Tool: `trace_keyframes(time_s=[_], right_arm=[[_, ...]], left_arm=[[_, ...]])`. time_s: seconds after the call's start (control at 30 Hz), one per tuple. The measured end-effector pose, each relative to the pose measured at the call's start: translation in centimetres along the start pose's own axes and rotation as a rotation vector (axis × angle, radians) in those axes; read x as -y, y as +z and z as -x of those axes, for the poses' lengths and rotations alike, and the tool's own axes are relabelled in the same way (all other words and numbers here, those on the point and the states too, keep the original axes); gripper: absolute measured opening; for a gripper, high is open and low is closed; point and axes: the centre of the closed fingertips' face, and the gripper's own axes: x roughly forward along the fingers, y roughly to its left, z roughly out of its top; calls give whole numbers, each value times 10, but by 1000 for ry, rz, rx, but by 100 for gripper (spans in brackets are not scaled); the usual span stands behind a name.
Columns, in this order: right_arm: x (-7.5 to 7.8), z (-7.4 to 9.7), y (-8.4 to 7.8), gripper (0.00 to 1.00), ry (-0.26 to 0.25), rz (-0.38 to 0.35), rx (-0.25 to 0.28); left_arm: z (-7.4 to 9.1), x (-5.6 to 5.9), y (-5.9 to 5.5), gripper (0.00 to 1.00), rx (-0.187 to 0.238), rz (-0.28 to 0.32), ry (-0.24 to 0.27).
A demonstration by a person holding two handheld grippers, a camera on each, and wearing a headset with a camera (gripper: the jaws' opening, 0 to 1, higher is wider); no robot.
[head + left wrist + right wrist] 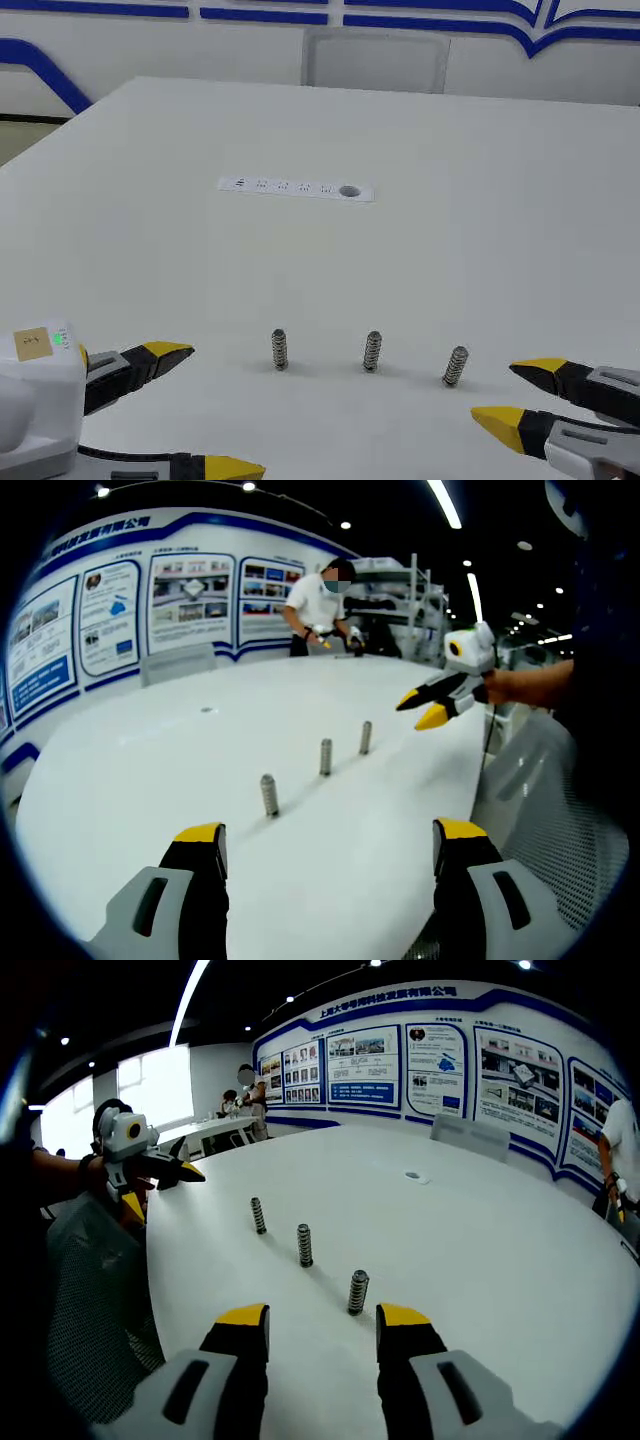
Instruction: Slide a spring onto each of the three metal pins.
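Left gripper (198, 410) at the lower left of the head view, yellow-tipped jaws spread wide with nothing between them, pointed rightward over the white table (450, 260). Right gripper (516, 391) at the lower right, jaws parted rather less, likewise holding nothing, pointed leftward. Between the two, in a row on the near part of the table: left spring (280, 349), middle spring (372, 351) and right spring (456, 366), each standing on end, apart from its neighbours and from both grippers; right spring leaning slightly. Whether a pin runs inside each coil, impossible to tell. In the left gripper view, right gripper raised above the table beyond the farthest spring, gripped by a hand (508, 685). Farther back on the table, a white power strip (296, 188); behind the far edge, a grey chair (375, 60).
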Motion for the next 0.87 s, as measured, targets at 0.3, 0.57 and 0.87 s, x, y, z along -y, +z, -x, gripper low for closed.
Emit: trace_keyframes(time_s=[0.3,0.57,0.87], right_arm=[[6,0,0,51,-6,-1,1],[6,-1,2,52,-2,-1,5],[4,0,2,53,-2,1,2]], left_arm=[[-1,-2,-2,86,-3,5,4],[-1,-2,-3,86,-8,7,4],[0,-2,-3,86,-8,8,4]])
